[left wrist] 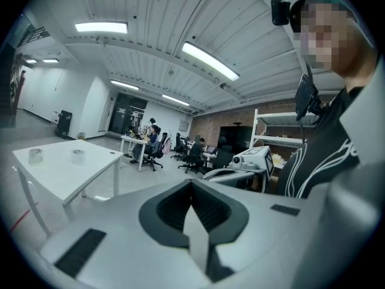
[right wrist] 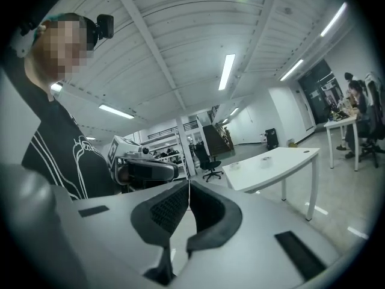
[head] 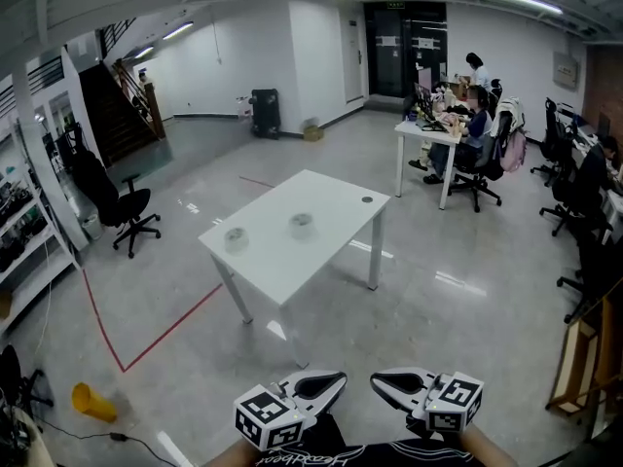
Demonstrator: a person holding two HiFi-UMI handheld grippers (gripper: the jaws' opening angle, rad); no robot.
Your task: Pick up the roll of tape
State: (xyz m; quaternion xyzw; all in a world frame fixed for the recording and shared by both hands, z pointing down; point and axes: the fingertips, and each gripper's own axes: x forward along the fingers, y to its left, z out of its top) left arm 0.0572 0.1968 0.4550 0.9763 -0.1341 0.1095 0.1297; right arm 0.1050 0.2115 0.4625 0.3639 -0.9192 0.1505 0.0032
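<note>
Two rolls of clear tape lie on a white table in the middle of the room: one roll on the left, the other roll to its right. The same rolls appear small in the left gripper view and in the right gripper view. My left gripper and right gripper are low at the bottom edge of the head view, far from the table, tips turned toward each other. Both are shut with nothing between the jaws.
A black office chair stands at the left by shelving. A yellow object and red floor tape lie on the near floor. People sit at desks at the back right, and several chairs line the right side.
</note>
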